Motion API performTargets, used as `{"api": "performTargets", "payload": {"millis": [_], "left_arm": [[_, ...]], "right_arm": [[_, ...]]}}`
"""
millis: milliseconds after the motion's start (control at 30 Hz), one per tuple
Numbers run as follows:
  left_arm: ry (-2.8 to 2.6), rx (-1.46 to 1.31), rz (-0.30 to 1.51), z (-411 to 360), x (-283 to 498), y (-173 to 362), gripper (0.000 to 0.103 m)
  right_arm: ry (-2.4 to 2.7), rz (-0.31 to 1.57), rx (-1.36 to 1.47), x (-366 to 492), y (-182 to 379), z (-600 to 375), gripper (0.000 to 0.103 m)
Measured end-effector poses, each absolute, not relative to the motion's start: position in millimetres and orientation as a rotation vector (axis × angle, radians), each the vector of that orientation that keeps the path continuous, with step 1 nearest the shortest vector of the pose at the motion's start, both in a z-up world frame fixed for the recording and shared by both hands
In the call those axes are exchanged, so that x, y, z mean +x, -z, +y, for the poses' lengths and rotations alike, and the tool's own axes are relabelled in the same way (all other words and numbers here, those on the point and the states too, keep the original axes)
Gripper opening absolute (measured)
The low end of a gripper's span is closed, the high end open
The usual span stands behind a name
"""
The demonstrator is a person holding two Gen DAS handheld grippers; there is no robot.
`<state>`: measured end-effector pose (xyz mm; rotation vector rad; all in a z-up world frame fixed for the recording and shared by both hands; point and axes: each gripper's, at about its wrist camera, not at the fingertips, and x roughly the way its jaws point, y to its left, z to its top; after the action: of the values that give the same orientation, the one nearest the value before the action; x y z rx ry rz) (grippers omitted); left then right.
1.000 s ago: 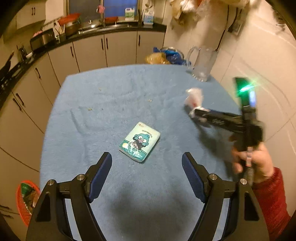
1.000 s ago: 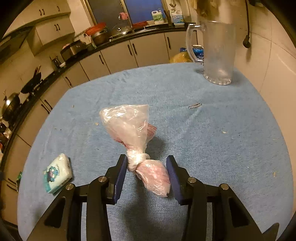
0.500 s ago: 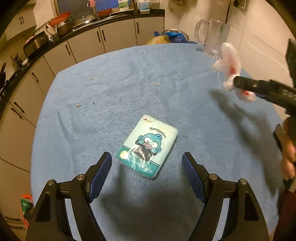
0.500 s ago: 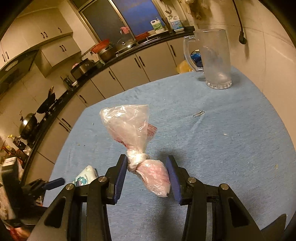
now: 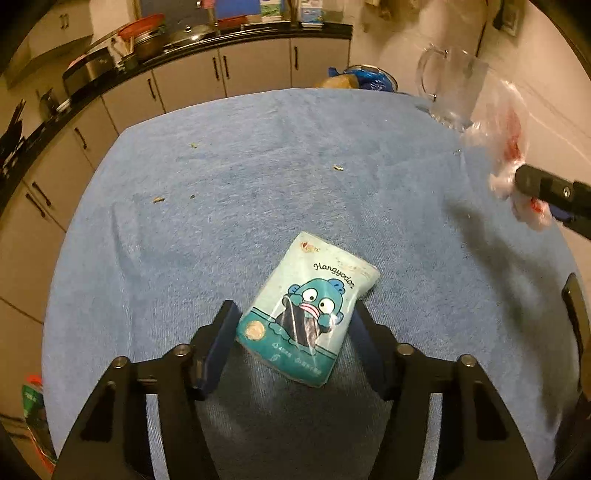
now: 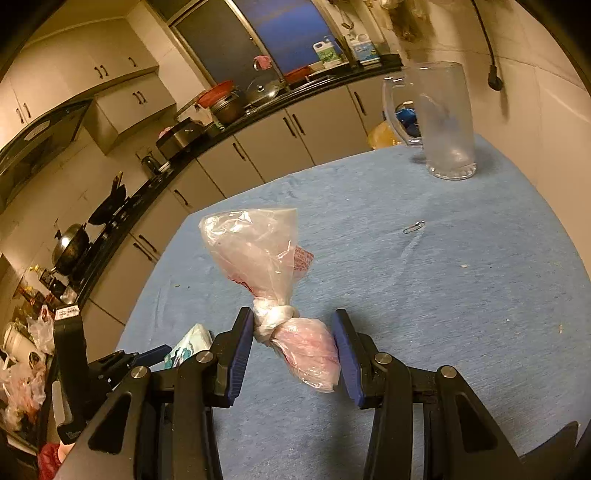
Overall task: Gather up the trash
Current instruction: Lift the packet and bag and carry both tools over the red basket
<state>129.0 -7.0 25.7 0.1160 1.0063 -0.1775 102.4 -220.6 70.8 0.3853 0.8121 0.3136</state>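
Observation:
A teal tissue pack (image 5: 308,308) with a cartoon fish lies on the blue cloth-covered table (image 5: 258,177). My left gripper (image 5: 293,314) is open, with its jaws on either side of the pack's near half; contact is not clear. My right gripper (image 6: 293,326) is shut on a knotted clear plastic bag (image 6: 258,251) with pink contents and holds it above the table. The bag also shows at the right edge of the left wrist view (image 5: 506,147). The left gripper and the pack (image 6: 190,345) show at lower left in the right wrist view.
A glass mug (image 6: 443,122) stands at the table's far right corner near the wall. Small crumbs (image 5: 338,168) and a paper clip (image 6: 413,227) lie on the cloth. Kitchen cabinets and a cluttered counter (image 5: 221,33) run behind. A trash bin (image 5: 35,406) shows low left.
My left gripper has moved forward and down until its jaws flank the tissue pack, and they have narrowed. My right gripper has lifted the knotted bag higher above the table.

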Motion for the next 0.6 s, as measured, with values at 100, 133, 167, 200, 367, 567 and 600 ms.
{"api": "performTargets", "payload": {"millis": [100, 133, 167, 200, 367, 567, 600], "left_arm": [[0.183, 0.078, 0.989, 1, 117, -32, 0.058], [0.178, 0.067, 0.978, 4, 111, -36, 0.058], [0.177, 0.058, 0.971, 8, 106, -39, 0.058], [0.173, 0.046, 0.963, 12, 99, -43, 0.058], [0.138, 0.004, 0.914, 37, 65, -63, 0.058], [0.091, -0.02, 0.854, 70, 24, -84, 0.058], [0.088, -0.037, 0.848, 77, 18, -87, 0.058]], "right_arm": [[-0.333, 0.808, 0.371, 99, -72, -215, 0.048], [-0.349, 0.807, 0.36, 97, -73, -211, 0.048], [-0.359, 0.806, 0.352, 96, -73, -207, 0.048], [-0.371, 0.806, 0.343, 95, -74, -202, 0.048], [-0.442, 0.823, 0.33, 87, -73, -178, 0.048], [-0.501, 0.829, 0.311, 69, -76, -148, 0.048], [-0.515, 0.832, 0.317, 65, -76, -144, 0.048]]}}
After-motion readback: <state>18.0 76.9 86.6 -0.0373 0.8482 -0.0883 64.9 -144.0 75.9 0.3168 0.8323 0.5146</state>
